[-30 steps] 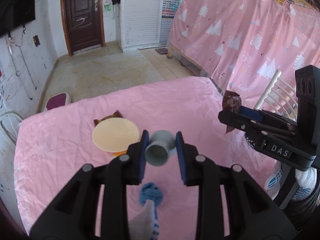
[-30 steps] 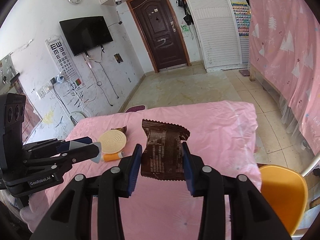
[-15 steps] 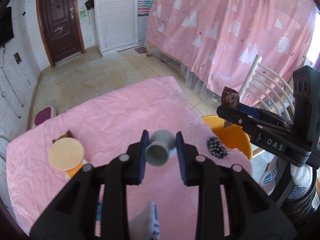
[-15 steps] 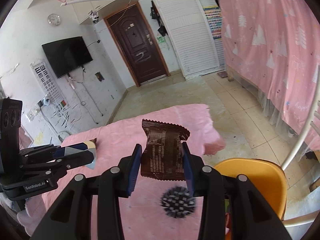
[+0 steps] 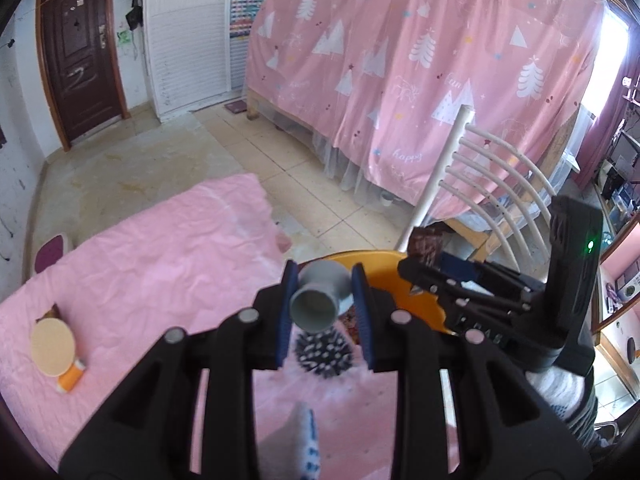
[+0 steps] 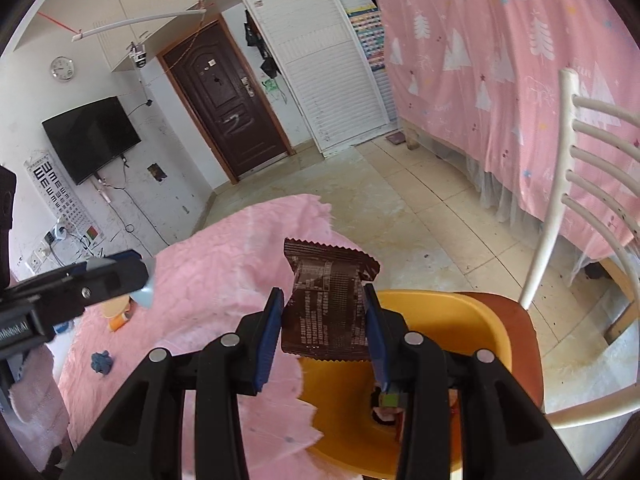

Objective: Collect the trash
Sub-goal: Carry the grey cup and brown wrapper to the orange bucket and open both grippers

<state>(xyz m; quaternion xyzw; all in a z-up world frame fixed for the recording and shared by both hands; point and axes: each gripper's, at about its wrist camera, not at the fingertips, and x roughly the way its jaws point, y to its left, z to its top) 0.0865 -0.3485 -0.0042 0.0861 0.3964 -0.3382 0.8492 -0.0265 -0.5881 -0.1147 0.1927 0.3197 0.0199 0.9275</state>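
The left claw [image 5: 323, 308] is clenched on a small grey cup [image 5: 319, 300], which lies on its side between the blue pads with its mouth facing the camera. Just below it a black spiky ball with white tips [image 5: 323, 354] rests on the pink-covered tabletop [image 5: 160, 264], near the edge by the orange bin [image 5: 386, 264].

The right claw [image 6: 325, 322] is grasping a brown wrapper [image 6: 326, 312], held upright over the orange bin [image 6: 472, 320]; scraps lie at the bin's bottom.

Farther along the tabletop sit a round beige disc [image 5: 52, 346] with an orange piece [image 5: 71, 377] just beside it, and a blue crumpled bit [image 6: 101, 363]. A white chair [image 5: 480, 184] stands behind the bin before a pink curtain [image 5: 420, 60].
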